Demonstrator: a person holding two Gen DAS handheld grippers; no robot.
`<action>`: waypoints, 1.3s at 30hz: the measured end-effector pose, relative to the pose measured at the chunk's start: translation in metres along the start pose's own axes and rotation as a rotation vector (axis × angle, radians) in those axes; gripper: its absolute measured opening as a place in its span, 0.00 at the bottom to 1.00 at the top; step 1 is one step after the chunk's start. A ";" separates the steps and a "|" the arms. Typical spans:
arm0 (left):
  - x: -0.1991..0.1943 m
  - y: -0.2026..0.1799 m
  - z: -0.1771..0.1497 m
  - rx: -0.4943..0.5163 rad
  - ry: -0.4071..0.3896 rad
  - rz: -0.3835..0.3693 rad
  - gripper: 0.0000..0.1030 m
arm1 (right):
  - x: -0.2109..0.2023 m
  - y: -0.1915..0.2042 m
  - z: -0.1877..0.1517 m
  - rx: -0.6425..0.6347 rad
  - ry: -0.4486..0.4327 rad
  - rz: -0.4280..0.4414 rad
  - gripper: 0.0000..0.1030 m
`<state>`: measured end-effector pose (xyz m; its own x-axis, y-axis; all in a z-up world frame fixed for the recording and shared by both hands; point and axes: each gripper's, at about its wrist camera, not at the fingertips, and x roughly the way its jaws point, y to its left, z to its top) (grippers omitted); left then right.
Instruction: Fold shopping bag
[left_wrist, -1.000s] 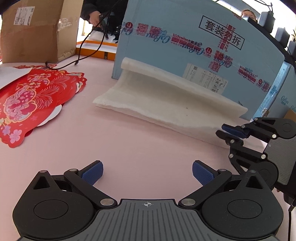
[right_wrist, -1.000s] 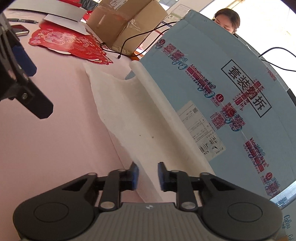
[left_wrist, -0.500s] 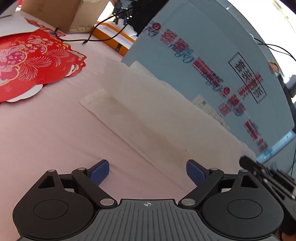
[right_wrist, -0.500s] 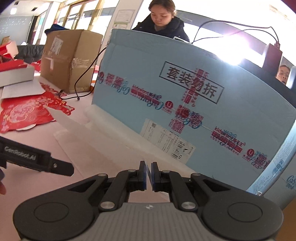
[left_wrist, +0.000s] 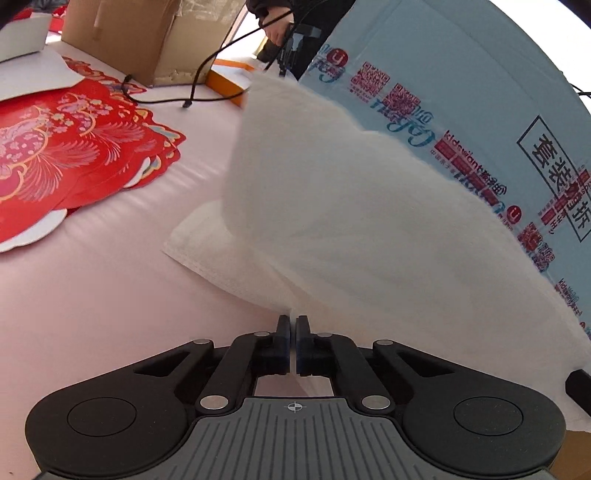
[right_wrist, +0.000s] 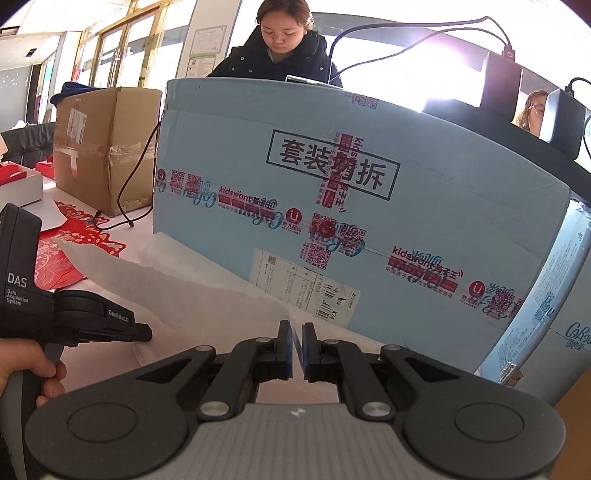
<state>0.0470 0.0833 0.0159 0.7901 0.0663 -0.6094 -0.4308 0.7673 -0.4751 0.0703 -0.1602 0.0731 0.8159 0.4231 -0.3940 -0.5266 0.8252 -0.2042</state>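
The white non-woven shopping bag (left_wrist: 369, 221) lies on the pink table with its near layer lifted into the air. My left gripper (left_wrist: 293, 325) is shut on the bag's near edge, the fabric rising from between its blue pads. In the right wrist view the bag (right_wrist: 192, 295) stretches leftward from my right gripper (right_wrist: 295, 332), which is shut on another part of that edge. The left gripper (right_wrist: 122, 328) shows there at the left, held by a hand (right_wrist: 26, 365). The bag's far edge rests against the blue box.
A large light-blue carton (right_wrist: 369, 206) stands right behind the bag. Red paper cut-outs (left_wrist: 74, 155) lie to the left, with a brown cardboard box (right_wrist: 103, 147) and a black cable (left_wrist: 192, 85) beyond. A person (right_wrist: 280, 48) stands behind the carton.
My left gripper went from wide open to shut on the bag's edge and lifted it. My right gripper closed on the bag and rose; the near layer now hangs up off the table.
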 end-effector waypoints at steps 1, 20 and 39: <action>-0.008 0.001 0.002 0.024 0.000 -0.011 0.01 | -0.005 -0.003 0.002 0.008 -0.009 -0.001 0.06; -0.135 0.017 0.035 0.467 0.025 -0.198 0.01 | -0.159 -0.065 0.025 0.146 -0.197 -0.170 0.06; -0.108 0.071 -0.035 0.183 0.157 -0.135 0.02 | -0.038 0.088 -0.046 -0.120 0.239 0.507 0.73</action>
<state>-0.0843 0.1078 0.0260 0.7516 -0.1331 -0.6461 -0.2293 0.8657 -0.4450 -0.0180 -0.1206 0.0292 0.3851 0.6472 -0.6578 -0.8730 0.4867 -0.0322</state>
